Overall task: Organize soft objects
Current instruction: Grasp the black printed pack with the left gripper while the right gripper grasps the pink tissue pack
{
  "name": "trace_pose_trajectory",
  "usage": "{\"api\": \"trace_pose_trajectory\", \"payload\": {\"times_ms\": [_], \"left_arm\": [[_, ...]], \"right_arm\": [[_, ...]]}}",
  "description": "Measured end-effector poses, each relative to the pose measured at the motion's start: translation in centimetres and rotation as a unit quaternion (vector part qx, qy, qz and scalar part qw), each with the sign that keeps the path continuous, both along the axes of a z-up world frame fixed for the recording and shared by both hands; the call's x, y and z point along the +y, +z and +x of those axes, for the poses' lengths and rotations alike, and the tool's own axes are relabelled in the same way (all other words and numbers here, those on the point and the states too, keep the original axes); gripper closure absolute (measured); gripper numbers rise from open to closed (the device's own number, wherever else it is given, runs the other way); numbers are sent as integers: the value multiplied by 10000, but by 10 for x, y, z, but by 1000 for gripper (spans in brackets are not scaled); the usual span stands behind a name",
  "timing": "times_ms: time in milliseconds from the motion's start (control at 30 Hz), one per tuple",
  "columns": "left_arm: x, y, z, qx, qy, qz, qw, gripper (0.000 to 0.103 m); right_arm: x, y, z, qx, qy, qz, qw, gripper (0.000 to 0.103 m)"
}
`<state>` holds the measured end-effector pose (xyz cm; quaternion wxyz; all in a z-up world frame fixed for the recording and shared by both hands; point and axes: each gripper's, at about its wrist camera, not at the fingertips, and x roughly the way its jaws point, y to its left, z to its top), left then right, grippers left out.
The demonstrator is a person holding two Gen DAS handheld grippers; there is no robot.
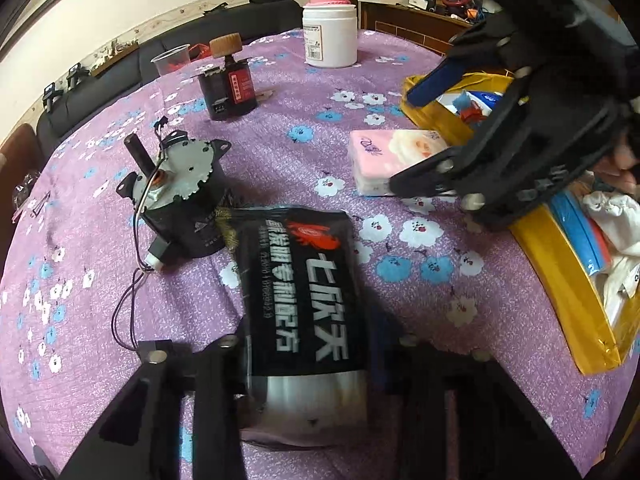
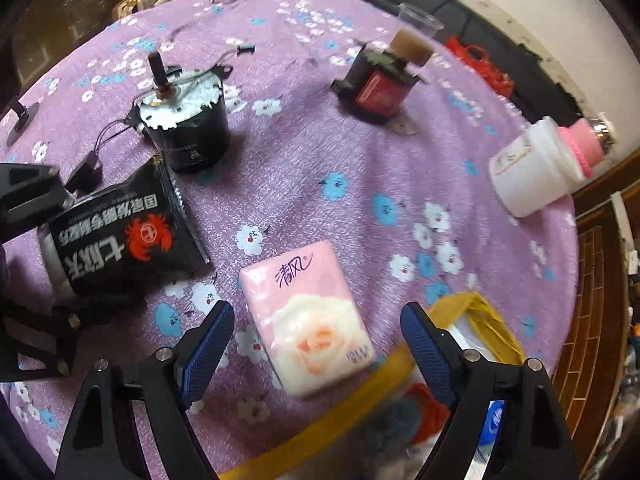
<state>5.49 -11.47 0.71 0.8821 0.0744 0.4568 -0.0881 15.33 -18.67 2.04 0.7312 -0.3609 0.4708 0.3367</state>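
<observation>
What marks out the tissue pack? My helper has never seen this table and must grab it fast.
On the purple flowered tablecloth, look beside the yellow box of soft things. The tissue pack lies flat between the open right gripper fingers. It alone is pale pink with a white rose; the nearby pouch is black.

Purple tablecloth (image 1: 400, 80) with white and blue flowers. Black pouch (image 1: 308, 292), white lettering, red crab. Pink tissue pack (image 2: 308, 320) with pale rose. Yellow box (image 1: 560, 280). White jar (image 1: 330, 34). Blue gripper pads (image 2: 208, 348).
</observation>
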Motion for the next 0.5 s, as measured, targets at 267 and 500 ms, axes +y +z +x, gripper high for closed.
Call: {"api": "trace_pose_trajectory", "payload": {"times_ms": [267,500], "left_arm": [[8,2,0,-44,154,-180,9997,70],[16,13,-9,-297,270,-358,9986,70]], "right_arm": [[-7,11,-9,-120,-701,419,9966,51],[-37,68,-56,-195,-1905,1884,9632,50]]}}
